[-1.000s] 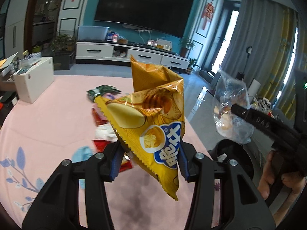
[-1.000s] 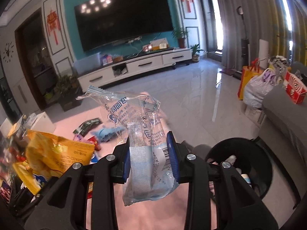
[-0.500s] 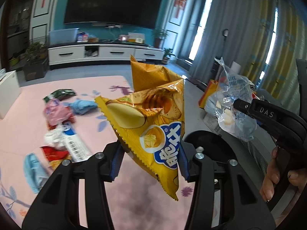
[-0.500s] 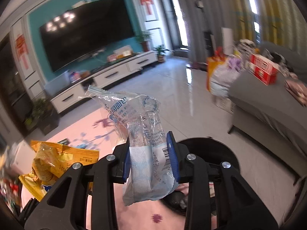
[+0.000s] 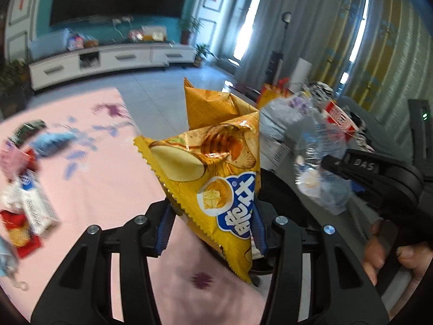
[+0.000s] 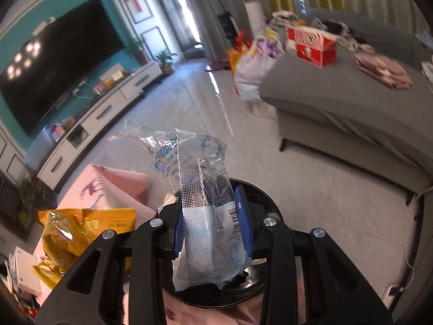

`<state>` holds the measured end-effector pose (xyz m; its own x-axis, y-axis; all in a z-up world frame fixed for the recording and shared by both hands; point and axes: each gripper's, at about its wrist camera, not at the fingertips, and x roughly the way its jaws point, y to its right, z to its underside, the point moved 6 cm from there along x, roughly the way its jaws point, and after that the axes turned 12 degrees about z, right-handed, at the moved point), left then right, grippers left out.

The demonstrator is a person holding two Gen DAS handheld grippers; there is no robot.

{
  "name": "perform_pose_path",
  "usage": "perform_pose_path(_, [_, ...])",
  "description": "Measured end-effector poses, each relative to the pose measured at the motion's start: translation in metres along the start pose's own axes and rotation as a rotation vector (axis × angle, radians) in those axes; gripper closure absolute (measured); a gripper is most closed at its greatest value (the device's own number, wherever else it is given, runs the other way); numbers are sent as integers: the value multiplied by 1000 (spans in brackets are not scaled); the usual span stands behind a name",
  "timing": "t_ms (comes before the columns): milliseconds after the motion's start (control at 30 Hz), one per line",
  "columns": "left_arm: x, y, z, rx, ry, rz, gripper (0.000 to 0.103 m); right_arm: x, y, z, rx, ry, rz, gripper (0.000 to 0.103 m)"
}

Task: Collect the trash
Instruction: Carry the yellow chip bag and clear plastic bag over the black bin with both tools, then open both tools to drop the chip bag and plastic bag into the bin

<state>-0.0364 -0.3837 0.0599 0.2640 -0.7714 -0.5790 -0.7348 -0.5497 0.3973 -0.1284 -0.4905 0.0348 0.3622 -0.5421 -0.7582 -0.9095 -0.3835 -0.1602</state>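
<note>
My left gripper [image 5: 211, 224] is shut on a yellow snack bag [image 5: 213, 168] and holds it in the air over the edge of the pink table [image 5: 108, 178]. My right gripper [image 6: 213, 227] is shut on a clear plastic wrapper [image 6: 200, 189] with blue print, directly above a black trash bin [image 6: 259, 197]. The right gripper and its wrapper [image 5: 319, 168] also show at the right of the left wrist view, and the snack bag [image 6: 70, 233] shows at the lower left of the right wrist view. The bin [image 5: 276, 187] is mostly hidden behind the snack bag.
Several loose wrappers [image 5: 32, 189] lie on the pink table at the left. A grey sofa [image 6: 351, 103] with a red box [image 6: 311, 46] stands to the right. Full bags [image 6: 254, 65] sit on the tiled floor. A white TV cabinet [image 5: 108, 59] lines the far wall.
Both grippers have swung right, away from the table's trash and toward the bin. The bin now sits right under the right gripper's wrapper. Both grips are unchanged.
</note>
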Motion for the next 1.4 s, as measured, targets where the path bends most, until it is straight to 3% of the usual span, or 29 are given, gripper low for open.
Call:
perform_pose_path(67, [13, 3, 4, -17, -31, 25, 54, 9, 4, 0, 14, -25, 4, 68])
perform_pose_path(400, [60, 11, 20, -10, -118, 9, 54, 42, 24, 2, 67, -112, 63, 68])
perform_pose_path(900, [106, 15, 37, -18, -258, 30, 51, 71, 24, 13, 29, -216, 121, 68])
perform_pose_path(1000, [106, 14, 39, -23, -266, 29, 48, 70, 23, 15, 32, -228, 108, 64])
perform_pose_path(1233, [84, 13, 28, -8, -217, 29, 27, 52, 21, 10, 39, -181, 94, 38])
perform_pose_path(1400, [54, 7, 17, 5, -164, -8, 21, 39, 5, 7, 5, -152, 42, 34])
